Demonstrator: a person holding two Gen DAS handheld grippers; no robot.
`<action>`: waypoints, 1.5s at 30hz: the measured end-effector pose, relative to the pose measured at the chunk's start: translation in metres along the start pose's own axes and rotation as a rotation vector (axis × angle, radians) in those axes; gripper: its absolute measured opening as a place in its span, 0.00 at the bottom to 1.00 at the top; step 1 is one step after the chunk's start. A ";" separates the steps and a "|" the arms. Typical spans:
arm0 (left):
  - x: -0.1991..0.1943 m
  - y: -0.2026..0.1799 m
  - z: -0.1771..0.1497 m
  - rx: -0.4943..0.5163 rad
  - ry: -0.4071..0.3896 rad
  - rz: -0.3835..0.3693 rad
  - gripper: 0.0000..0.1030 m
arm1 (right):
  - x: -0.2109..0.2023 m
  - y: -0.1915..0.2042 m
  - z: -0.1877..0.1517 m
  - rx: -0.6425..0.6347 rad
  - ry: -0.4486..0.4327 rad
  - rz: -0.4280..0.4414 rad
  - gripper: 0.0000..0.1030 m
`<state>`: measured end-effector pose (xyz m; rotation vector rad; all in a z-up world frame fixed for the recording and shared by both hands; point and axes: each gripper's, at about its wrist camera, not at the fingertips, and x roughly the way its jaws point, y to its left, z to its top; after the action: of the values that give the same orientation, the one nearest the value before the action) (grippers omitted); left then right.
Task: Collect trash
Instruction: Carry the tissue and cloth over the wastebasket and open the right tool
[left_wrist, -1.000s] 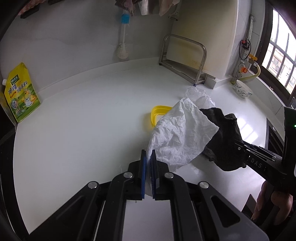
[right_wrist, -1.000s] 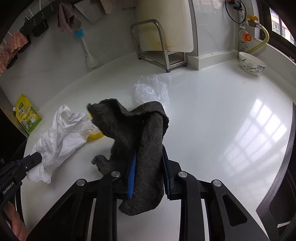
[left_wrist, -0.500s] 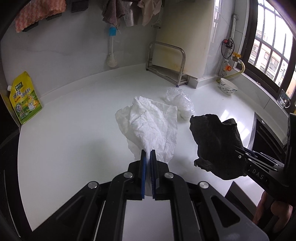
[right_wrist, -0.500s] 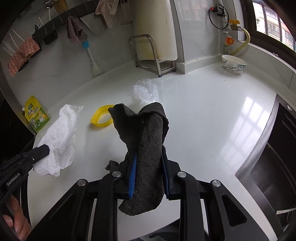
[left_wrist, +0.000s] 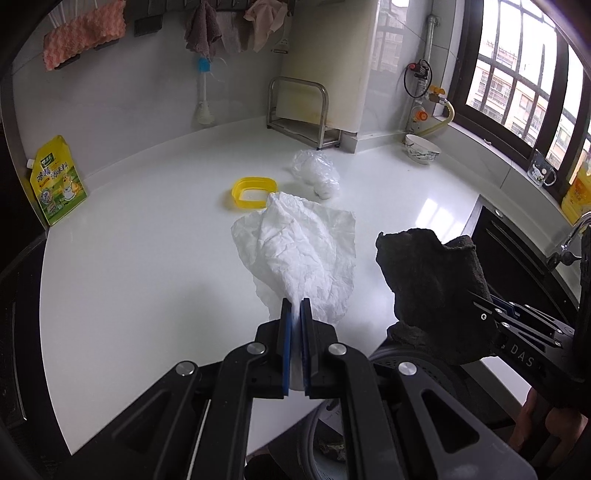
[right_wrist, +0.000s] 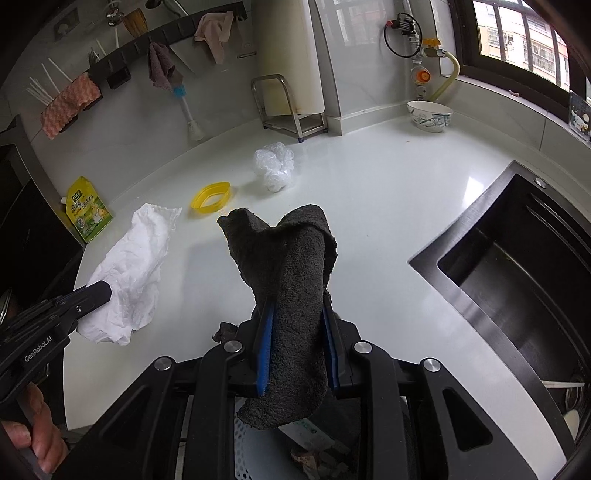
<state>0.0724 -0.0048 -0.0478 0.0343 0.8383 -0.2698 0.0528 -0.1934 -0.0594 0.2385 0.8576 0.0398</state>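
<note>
— Where's the trash right now?

— Off the counter (left_wrist: 147, 266). The left gripper (left_wrist: 294, 314) is pinched tight on the crumpled white paper (left_wrist: 299, 254), and the right gripper (right_wrist: 297, 325) is clamped around the dark grey cloth (right_wrist: 291, 266). Both hang in the air at the counter's near edge.

— So which step is this?

— The carry, I'd judge. A perforated white bin (right_wrist: 255, 443) shows below the right gripper (only partly visible), so the next move probably calls for holding each piece over it and letting go.

— What's the count?

— One paper, one cloth, both held. On the counter lie one clear plastic bag (right_wrist: 274, 166) and one yellow ring-shaped lid (right_wrist: 211, 196), near each other; one yellow pouch (left_wrist: 57, 181) leans on the wall, one bowl (right_wrist: 429, 115) sits by the window.
</note>
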 end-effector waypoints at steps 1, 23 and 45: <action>-0.003 -0.004 -0.005 0.002 0.001 -0.002 0.05 | -0.005 -0.003 -0.005 -0.001 0.002 -0.001 0.22; -0.033 -0.085 -0.102 0.140 0.120 -0.106 0.05 | -0.064 -0.045 -0.125 0.036 0.113 -0.018 0.22; 0.064 -0.085 -0.156 0.166 0.340 -0.096 0.05 | 0.010 -0.059 -0.167 0.116 0.235 -0.033 0.22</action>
<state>-0.0218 -0.0795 -0.1926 0.2001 1.1552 -0.4318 -0.0701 -0.2172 -0.1849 0.3325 1.0996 -0.0134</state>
